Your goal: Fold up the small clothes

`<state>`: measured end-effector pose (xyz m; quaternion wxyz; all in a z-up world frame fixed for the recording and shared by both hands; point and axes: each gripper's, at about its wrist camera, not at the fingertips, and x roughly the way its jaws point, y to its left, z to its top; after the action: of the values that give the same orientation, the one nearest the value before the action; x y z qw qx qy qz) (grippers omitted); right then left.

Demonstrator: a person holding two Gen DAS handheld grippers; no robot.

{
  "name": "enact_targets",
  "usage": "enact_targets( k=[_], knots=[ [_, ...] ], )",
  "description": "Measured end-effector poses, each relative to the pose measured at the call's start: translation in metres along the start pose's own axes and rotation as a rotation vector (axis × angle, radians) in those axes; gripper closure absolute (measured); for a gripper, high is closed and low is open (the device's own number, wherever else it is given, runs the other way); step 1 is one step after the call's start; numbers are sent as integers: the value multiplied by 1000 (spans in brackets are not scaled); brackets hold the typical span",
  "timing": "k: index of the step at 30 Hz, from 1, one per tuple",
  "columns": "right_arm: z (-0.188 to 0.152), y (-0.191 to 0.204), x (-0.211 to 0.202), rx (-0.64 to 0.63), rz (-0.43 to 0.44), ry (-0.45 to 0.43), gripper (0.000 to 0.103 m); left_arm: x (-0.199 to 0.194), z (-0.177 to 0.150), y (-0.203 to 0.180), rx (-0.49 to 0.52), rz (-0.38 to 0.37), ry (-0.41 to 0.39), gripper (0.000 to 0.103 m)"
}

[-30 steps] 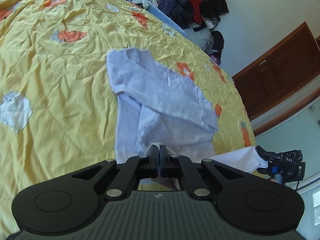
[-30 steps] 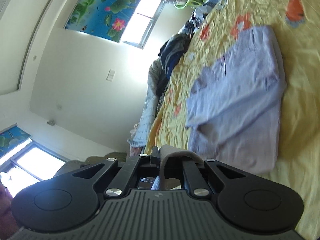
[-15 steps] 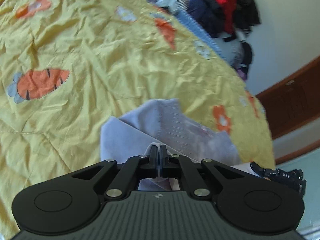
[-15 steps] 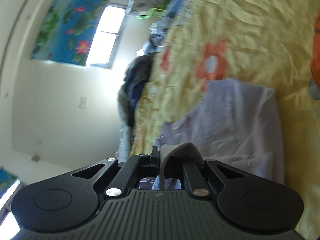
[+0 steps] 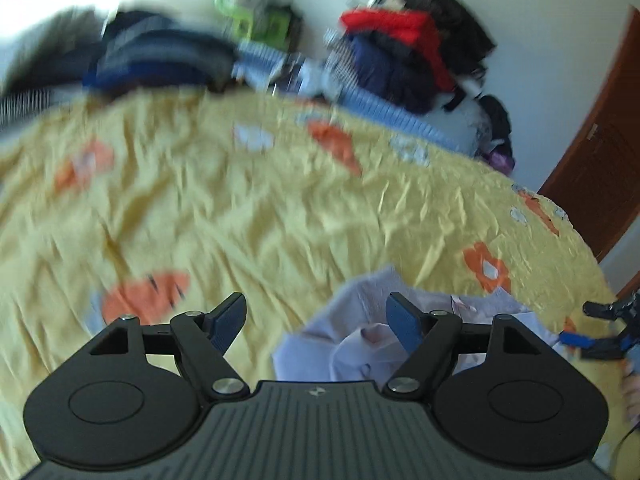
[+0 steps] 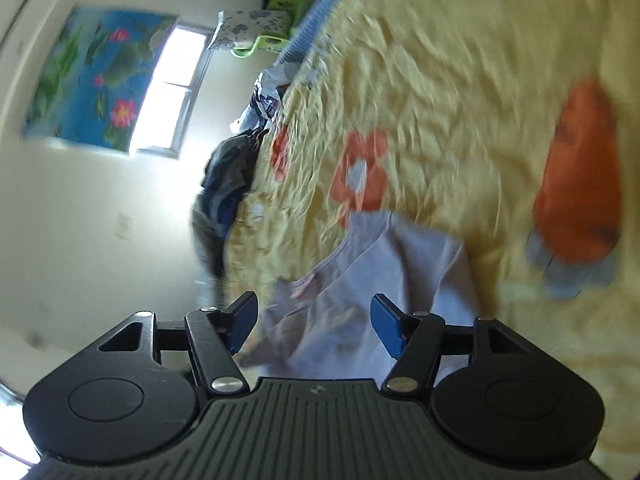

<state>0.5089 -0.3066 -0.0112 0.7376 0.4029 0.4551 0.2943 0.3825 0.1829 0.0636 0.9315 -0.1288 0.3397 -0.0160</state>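
A small pale lilac top (image 5: 360,320) lies folded over on the yellow bedsheet (image 5: 240,208), bunched close in front of the grippers. My left gripper (image 5: 316,320) hovers over the top's left edge with its jaws opening; the cloth lies below them and the blue pads press on nothing. In the right wrist view the same lilac top (image 6: 380,272) lies under my right gripper (image 6: 314,320), whose jaws are also opening with no cloth pinched. The right gripper (image 5: 600,332) shows at the far right of the left wrist view.
A heap of dark, red and striped clothes (image 5: 400,52) lines the bed's far edge against the wall. A brown wooden door (image 5: 600,168) stands at right. A window (image 6: 176,80) and a flower picture (image 6: 92,80) are on the wall beyond the bed's side.
Both grippers carried the top's edge across the garment, folding it over, then opened and let the cloth go. It now lies bunched just in front of them.
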Motion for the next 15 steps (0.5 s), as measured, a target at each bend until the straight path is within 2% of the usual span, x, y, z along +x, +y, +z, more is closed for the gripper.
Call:
enact_targets(
  k=[1, 3, 5, 7, 9, 12, 15],
  knots=[
    [1, 8, -3, -72, -35, 3, 37, -2, 1, -2, 34, -6, 4, 26],
    [4, 13, 2, -107, -68, 36, 37, 5, 1, 0, 33, -64, 67, 26],
    [7, 13, 12, -110, -94, 62, 37, 18, 1, 9, -64, -112, 141, 26],
    [10, 8, 22, -89, -112, 71, 37, 37, -3, 23, -216, -177, 222, 26],
    [13, 4, 30, -74, -122, 80, 37, 48, -7, 30, -292, -182, 238, 26],
    [15, -4, 36, -66, -128, 102, 37, 60, -5, 26, -260, -151, 246, 26],
    [18, -9, 40, -60, -131, 105, 38, 74, -3, 27, -283, -152, 282, 27]
  ],
)
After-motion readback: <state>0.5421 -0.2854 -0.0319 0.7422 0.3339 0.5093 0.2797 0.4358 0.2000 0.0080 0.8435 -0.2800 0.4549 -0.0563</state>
